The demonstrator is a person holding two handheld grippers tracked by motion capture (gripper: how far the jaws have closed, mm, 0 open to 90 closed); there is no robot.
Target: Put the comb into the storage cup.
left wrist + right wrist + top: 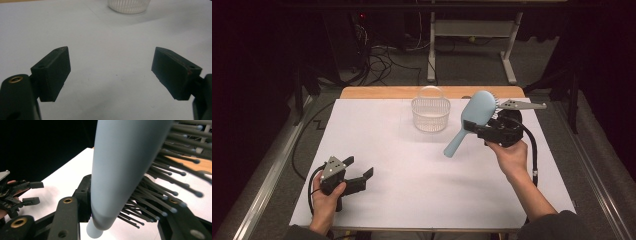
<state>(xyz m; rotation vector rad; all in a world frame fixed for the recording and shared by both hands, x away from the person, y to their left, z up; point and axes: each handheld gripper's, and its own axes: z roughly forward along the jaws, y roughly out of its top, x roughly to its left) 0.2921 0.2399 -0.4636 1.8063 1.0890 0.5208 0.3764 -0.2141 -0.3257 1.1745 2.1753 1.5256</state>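
A pale blue hairbrush [473, 120] with dark bristles is held above the table at the right, its handle slanting down to the left. My right gripper [477, 127] is shut on its head. Up close in the right gripper view, the hairbrush [122, 167] sits between the two black jaws, bristles pointing right. A clear ribbed plastic basket [430, 111] stands at the back middle of the white table, just left of the brush. My left gripper [359, 168] rests low at the front left, open. Nothing lies between the jaws of the left gripper [111, 72]; the basket [128, 5] shows far ahead.
The white sheet [422, 170] covers the table, with a wooden edge [377, 93] at the back. Cables and metal table legs [430, 50] lie on the dark floor beyond. The other hand's gripper [27, 192] appears at the left of the right gripper view.
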